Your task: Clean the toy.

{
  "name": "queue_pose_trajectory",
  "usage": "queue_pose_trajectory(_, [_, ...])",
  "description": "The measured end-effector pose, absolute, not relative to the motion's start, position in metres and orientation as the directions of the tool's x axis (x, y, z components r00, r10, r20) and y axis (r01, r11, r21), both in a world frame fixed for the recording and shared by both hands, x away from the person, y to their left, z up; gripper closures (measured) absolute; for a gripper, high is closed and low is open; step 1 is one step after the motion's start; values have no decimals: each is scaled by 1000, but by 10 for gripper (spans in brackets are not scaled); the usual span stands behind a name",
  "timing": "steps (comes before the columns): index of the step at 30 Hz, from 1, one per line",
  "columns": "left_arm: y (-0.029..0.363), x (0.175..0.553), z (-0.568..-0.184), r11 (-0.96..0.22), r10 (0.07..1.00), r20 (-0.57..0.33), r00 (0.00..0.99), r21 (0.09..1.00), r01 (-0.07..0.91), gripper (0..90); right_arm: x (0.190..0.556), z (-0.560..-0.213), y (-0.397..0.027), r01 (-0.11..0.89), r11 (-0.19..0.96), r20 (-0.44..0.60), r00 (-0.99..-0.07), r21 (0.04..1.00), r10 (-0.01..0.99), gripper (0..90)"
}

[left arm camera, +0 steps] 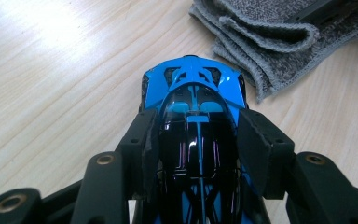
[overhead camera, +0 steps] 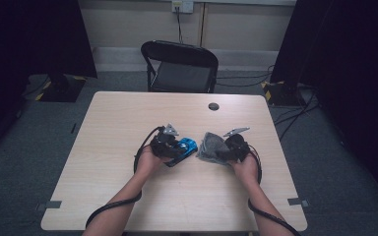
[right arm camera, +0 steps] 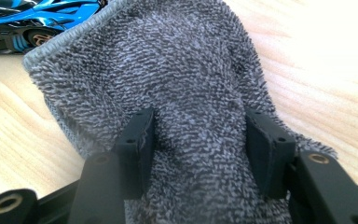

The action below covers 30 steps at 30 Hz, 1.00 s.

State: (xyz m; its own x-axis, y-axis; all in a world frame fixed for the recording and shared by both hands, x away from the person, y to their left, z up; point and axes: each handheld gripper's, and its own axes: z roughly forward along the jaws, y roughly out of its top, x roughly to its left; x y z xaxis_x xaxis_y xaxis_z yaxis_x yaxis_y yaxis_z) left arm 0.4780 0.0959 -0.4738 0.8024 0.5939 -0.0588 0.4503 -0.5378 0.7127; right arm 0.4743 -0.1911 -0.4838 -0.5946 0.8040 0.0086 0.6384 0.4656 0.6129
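Note:
A blue and black toy car (overhead camera: 187, 146) lies at the middle of the wooden table (overhead camera: 128, 123). My left gripper (overhead camera: 176, 147) reaches it from the left. In the left gripper view the gripper (left arm camera: 198, 140) has both pads against the sides of the toy car (left arm camera: 193, 79), over its dark canopy. Just right of the car lies a folded grey towel cloth (overhead camera: 210, 146). My right gripper (overhead camera: 225, 152) comes at it from the right. In the right gripper view the gripper (right arm camera: 200, 135) has its pads sunk into the bunched cloth (right arm camera: 168, 60), with the car (right arm camera: 32, 18) at the top left.
A black folding chair (overhead camera: 182, 66) stands behind the far edge of the table. A round dark cable port (overhead camera: 213, 106) sits in the tabletop near that edge. Dark curtains and stands flank the table on both sides, with cables on the floor at the right.

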Motion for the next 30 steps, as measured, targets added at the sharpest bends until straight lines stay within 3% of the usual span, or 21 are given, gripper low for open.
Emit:
queue_pose_trajectory(11, [100,475,-476,-527,592,-52,804,729,436,504,471,-482,-186,637,481,18,-613,602,790,702])
queue_pose_trajectory(19, [102,475,-477,-521,586,-58,808,737,431,504,469,-476,-189,633,463,55,-624,621,780,749])
queue_pose_trajectory(30, [102,475,-477,-511,595,-75,800,734,448,509,437,-448,-184,535,544,64,-748,647,660,757])
